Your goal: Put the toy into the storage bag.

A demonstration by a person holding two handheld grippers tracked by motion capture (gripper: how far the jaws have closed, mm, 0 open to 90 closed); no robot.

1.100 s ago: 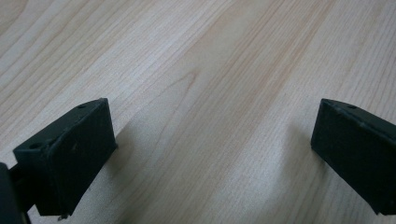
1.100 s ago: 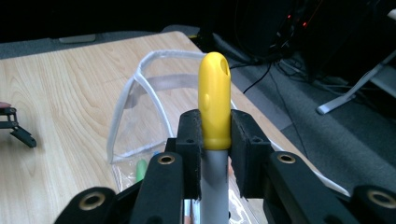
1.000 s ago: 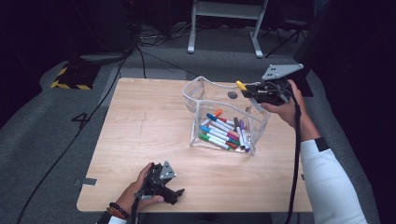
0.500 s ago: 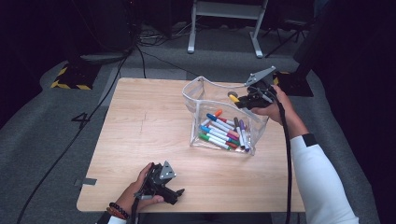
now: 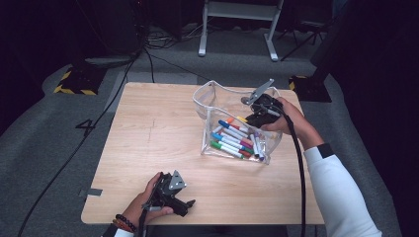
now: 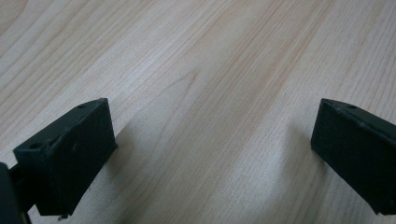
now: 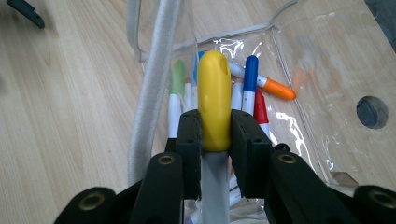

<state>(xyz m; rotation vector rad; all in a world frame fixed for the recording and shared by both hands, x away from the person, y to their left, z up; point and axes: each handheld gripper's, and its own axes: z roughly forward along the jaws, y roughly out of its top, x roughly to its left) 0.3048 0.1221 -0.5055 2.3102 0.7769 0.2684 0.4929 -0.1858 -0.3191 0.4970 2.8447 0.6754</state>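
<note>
Right gripper view looks along the right claw (image 7: 215,135), whose two black jaws are clamped on a marker with a yellow cap and grey barrel (image 7: 214,102); the cap sticks out past the jaw tips and the barrel runs back between them toward the camera. Just beyond the claw's tips, under the yellow cap, lie the other markers, among them a blue-capped one (image 7: 251,70), a green-capped one (image 7: 178,74), a red-capped one (image 7: 261,108) and, farther right, an orange-capped one (image 7: 277,89). They rest inside a clear plastic pouch with a pale fabric zip edge (image 7: 154,74) running up the claw's left side. Past the pouch spreads the light wooden tabletop (image 7: 70,93).

From the high view, the right claw (image 5: 252,118) hangs over the pouch's (image 5: 217,96) open top, held by the person's right hand (image 5: 289,118), with the marker's yellow cap (image 5: 242,119) just above the marker pile (image 5: 234,140).

At the table's near edge the left claw (image 5: 185,206) lies on the tabletop (image 5: 148,128) in the left hand (image 5: 141,205), well apart from the pouch. In the left gripper view its jaws (image 6: 215,154) stand wide apart over bare wood with nothing between them.
</note>
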